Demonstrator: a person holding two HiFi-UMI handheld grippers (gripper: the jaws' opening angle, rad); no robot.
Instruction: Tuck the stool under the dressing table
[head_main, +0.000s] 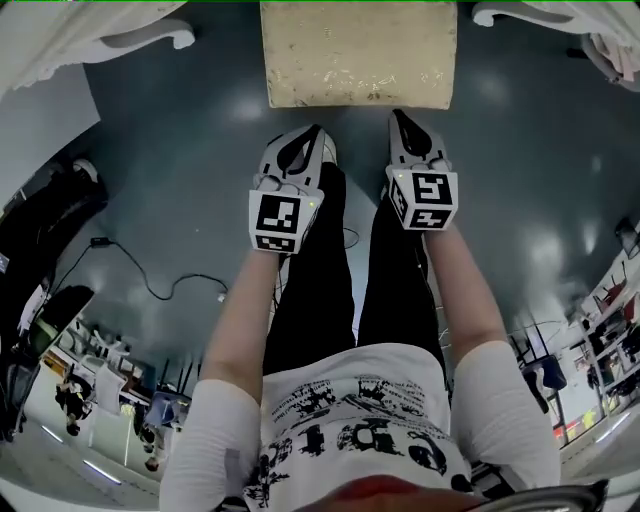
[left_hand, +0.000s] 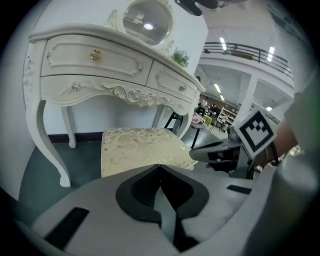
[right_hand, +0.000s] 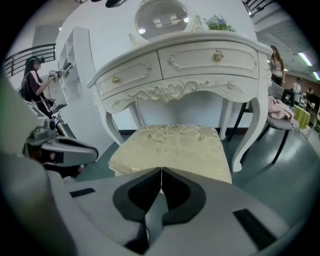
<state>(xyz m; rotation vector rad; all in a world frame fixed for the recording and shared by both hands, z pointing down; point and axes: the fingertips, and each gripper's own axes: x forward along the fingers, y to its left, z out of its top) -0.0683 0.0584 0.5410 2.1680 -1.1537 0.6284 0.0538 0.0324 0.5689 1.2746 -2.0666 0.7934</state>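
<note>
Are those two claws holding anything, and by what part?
Nothing is held: the left gripper and right gripper both have their jaws shut and empty, close to the cushioned stool.

The left forearm (head_main: 240, 320) and right forearm (head_main: 466, 300) stretch forward and down, roughly parallel. The left tongs (head_main: 316, 132) and right tongs (head_main: 398, 116) are held side by side, near each other but apart, tips pointing ahead. Both pairs of jaws are pressed together with nothing between them.
</note>
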